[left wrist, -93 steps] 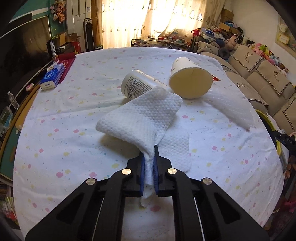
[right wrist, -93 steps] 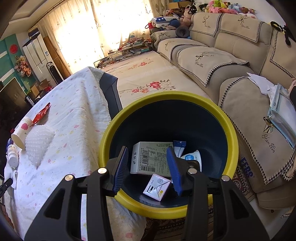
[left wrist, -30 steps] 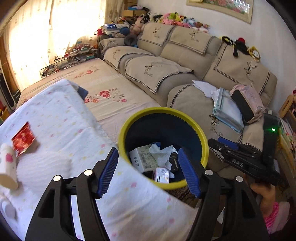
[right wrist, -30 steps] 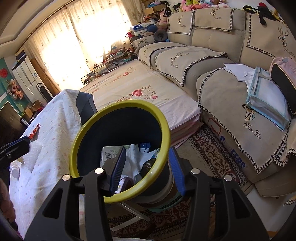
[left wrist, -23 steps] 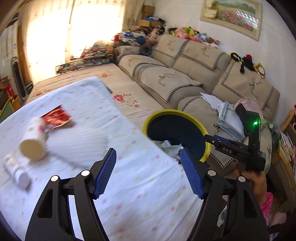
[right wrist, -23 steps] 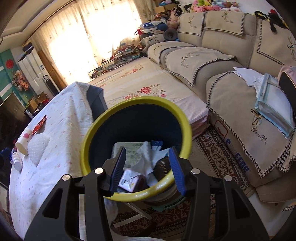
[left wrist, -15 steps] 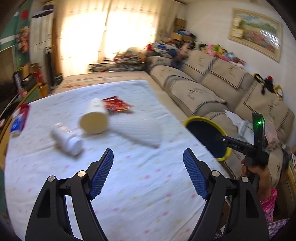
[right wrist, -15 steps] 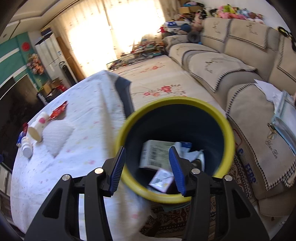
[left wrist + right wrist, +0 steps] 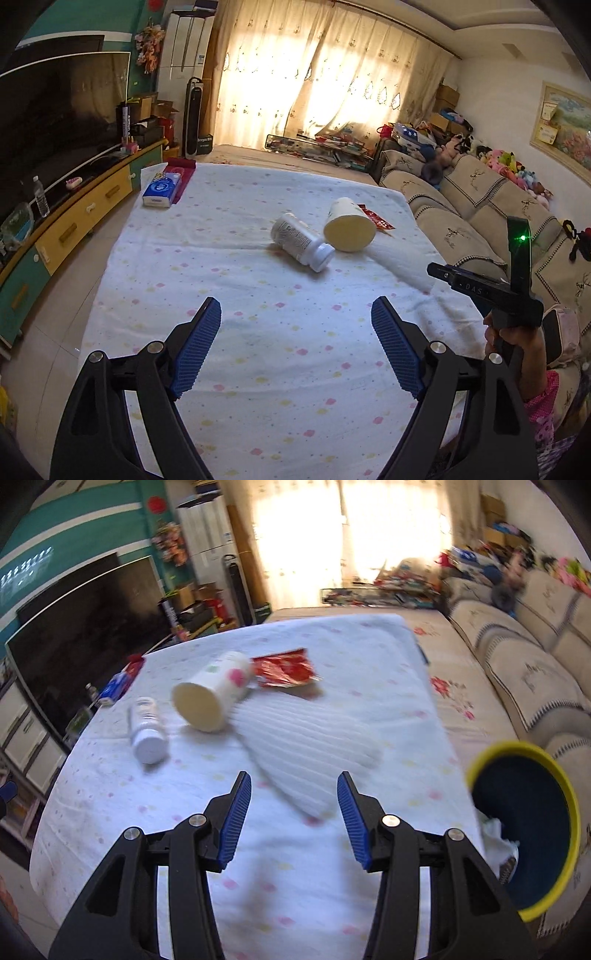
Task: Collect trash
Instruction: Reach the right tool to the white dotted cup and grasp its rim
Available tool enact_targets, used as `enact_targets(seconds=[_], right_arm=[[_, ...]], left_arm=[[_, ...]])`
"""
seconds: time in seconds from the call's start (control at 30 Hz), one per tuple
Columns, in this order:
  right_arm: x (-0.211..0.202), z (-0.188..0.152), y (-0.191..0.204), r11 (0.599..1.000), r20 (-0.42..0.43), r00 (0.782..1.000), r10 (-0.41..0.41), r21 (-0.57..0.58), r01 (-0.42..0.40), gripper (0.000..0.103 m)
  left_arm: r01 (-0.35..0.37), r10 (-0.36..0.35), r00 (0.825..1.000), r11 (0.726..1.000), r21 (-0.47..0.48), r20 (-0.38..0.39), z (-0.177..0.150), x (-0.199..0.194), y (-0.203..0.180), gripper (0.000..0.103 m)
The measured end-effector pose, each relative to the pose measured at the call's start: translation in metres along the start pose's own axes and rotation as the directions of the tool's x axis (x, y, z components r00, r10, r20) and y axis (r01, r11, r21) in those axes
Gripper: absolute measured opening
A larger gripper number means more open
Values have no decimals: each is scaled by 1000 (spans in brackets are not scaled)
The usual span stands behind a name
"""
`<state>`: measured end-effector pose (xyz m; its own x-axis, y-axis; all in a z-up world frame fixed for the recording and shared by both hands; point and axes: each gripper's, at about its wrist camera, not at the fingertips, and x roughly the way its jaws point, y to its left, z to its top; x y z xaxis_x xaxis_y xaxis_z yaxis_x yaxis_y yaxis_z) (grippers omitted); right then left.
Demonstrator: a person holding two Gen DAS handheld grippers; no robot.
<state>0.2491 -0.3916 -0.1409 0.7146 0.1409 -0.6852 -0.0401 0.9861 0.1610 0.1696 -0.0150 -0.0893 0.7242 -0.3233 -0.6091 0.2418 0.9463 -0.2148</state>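
On the table lie a white pill bottle (image 9: 301, 243), a tipped paper cup (image 9: 349, 225), a red wrapper (image 9: 375, 219) and a white textured cloth (image 9: 402, 264). My left gripper (image 9: 295, 349) is open and empty above the near table. My right gripper (image 9: 293, 814) is open and empty just short of the cloth (image 9: 306, 746); it also shows at the right of the left wrist view (image 9: 480, 286). The right wrist view also shows the bottle (image 9: 147, 729), cup (image 9: 212, 696), wrapper (image 9: 284, 666) and the yellow-rimmed trash bin (image 9: 570, 812) off the table's right edge.
The table wears a white spotted cloth (image 9: 277, 332). A blue tissue pack (image 9: 162, 188) lies at its far left corner. A TV cabinet (image 9: 66, 221) runs along the left and a sofa (image 9: 480, 206) along the right.
My left gripper dropped the white wipe in the bin, opened and swung back over the table. My right gripper turned from the bin to the cloth on the table.
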Motion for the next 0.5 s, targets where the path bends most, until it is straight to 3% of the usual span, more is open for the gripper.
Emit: enact_targets(seconds=[0.23, 0.5], right_arm=[[29, 32, 57, 993, 14, 1000, 0, -114, 2, 47], [78, 58, 77, 984, -6, 996, -83, -155, 82, 47]], left_arm=[[30, -30, 1000, 999, -43, 4, -7, 0, 14, 83], [34, -34, 999, 997, -63, -3, -13, 1, 21, 83]])
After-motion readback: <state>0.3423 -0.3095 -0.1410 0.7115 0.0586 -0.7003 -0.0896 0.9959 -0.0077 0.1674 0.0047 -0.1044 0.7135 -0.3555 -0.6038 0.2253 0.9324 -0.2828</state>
